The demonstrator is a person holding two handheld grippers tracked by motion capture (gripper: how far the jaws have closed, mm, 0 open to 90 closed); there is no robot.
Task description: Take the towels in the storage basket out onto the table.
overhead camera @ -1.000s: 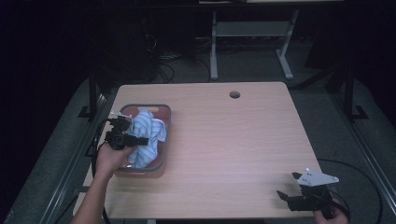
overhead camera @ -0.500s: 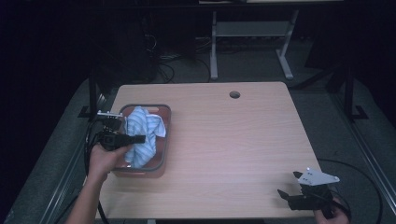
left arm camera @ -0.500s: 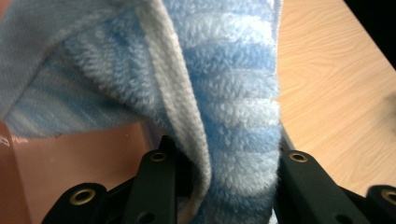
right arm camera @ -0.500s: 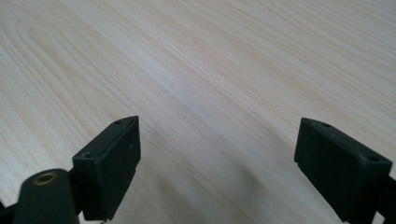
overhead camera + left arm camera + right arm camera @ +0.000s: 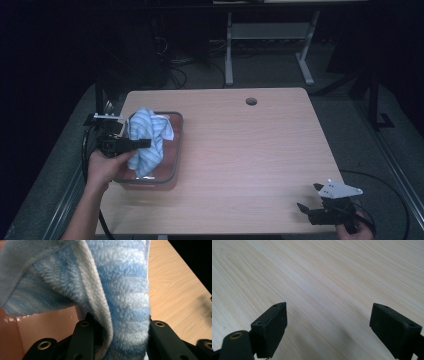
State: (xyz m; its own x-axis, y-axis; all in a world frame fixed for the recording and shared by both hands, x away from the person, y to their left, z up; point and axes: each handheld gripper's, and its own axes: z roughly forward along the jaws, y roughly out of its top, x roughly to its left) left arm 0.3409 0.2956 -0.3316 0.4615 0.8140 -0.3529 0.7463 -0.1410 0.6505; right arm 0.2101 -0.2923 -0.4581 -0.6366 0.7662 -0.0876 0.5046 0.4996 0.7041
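A fluffy towel (image 5: 145,131) with light blue and white stripes hangs bunched above a clear pinkish container (image 5: 174,150) at the table's left side. My left gripper (image 5: 146,143) is shut on the towel, coming at it from the left, and the cloth's lower end still reaches into the container. In the left gripper view the towel (image 5: 120,290) is pinched between the black jaws of the left gripper (image 5: 117,323), with the container floor (image 5: 45,327) behind it. My right gripper (image 5: 304,210) rests open near the front right corner, nothing between the jaws of the right gripper (image 5: 328,322).
The wooden table (image 5: 250,150) has a round cable hole (image 5: 251,101) near its far edge. Bare wood grain of the table (image 5: 324,270) lies ahead of the right gripper. Cables and a metal stand (image 5: 230,45) are on the dark floor beyond.
My left gripper has drawn a little to the left and up with the towel, which now stands taller over the container. The right gripper has stayed put.
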